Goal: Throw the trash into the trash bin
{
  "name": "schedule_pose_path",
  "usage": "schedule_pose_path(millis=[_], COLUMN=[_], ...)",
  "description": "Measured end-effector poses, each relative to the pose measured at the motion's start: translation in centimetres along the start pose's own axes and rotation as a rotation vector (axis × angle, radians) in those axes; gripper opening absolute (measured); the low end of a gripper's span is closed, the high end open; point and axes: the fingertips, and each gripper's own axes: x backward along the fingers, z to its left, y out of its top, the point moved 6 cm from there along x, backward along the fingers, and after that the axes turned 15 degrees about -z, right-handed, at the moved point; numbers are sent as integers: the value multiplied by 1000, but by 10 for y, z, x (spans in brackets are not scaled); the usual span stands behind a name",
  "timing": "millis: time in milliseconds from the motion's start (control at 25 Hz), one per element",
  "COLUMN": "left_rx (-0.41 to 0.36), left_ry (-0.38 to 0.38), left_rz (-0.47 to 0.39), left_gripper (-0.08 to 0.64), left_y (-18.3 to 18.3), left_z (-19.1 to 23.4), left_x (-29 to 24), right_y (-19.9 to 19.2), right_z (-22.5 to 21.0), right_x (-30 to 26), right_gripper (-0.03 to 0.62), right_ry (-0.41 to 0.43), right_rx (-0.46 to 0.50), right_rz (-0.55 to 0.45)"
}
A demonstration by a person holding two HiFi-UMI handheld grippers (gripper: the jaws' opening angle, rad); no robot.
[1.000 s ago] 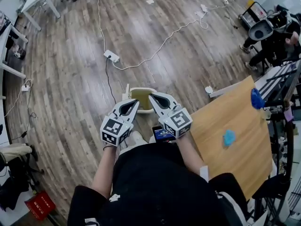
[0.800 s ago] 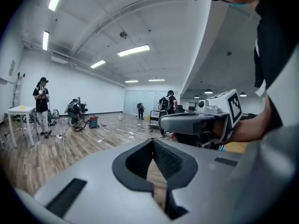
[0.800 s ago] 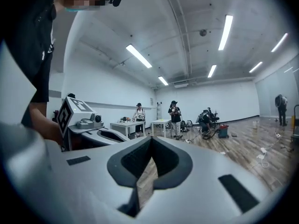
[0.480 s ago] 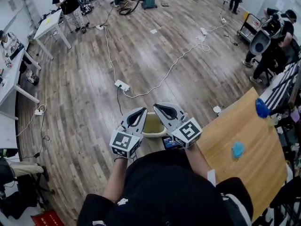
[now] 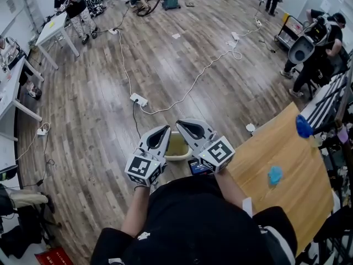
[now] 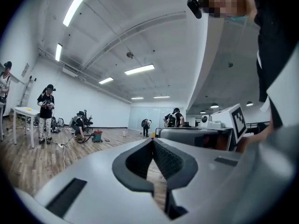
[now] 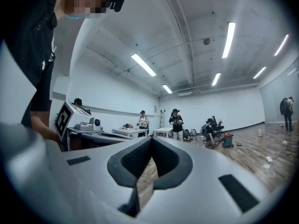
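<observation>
**A:** Head view, biggest thing first: the wooden floor (image 5: 99, 104) fills the shot, and more of the room shows than a second ago; the far benches and the people at them have come into frame; the gaze has lifted.

**B:** And the wooden table (image 5: 259, 153) sits at the right, same as before; the change is in the hands; both grippers have come up from over the trash bin (image 5: 176, 158) and now point level, out across the room.

**A:** The bin stands on the floor right below them, only a strip of it showing between the two bodies; the left gripper (image 5: 165, 130) is pressed shut with nothing between its pads; its own view shows bare floor past the tips.

**B:** Right gripper (image 5: 182, 124), same story; jaws closed tight, empty; so I'd say whatever went in the bin is gone, and this is the pull-back.

**A:** Not finished though, I reckon; a light blue crumpled scrap (image 5: 274, 174) lies on the table, well apart from the bin; a darker blue lump (image 5: 304, 127) sits by the table's far corner.

**B:** Next call is likely a swing right to that scrap; jaws must open first.
</observation>
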Motion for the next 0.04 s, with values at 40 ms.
schedule_pose_path(millis=[40], left_rx=[-2], left_ry=[-1], left_rz=[0], left_gripper=[5], left_y=[0], left_z=[0], left_x=[-1], right_y=[1], right_z=[-1], right_x=[-1], right_gripper=[-2], right_ry=[1], right_rx=[1], right_rz=[-2])
